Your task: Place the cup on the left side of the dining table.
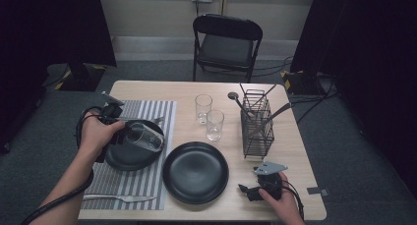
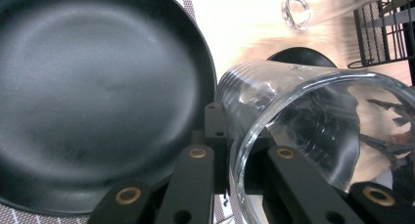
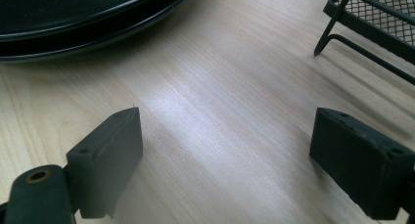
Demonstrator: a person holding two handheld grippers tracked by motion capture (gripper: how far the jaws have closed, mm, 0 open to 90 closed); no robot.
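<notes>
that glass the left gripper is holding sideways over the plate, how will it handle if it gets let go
The glass looks smooth and round, so laid on its side it would probably roll. It seems thin and clear, likely fragile against the black plate below. The left gripper pinches just its rim, so it may slip.

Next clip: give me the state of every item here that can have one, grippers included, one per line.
Left gripper: shut on the glass rim.
Held glass: tipped on its side above the left plate, empty.
Right gripper: open, fingers apart over bare table.
Two glasses: upright, empty.
Front plate: empty.
Rack: upright, holding utensils.
Chair: unfolded, empty.
</notes>
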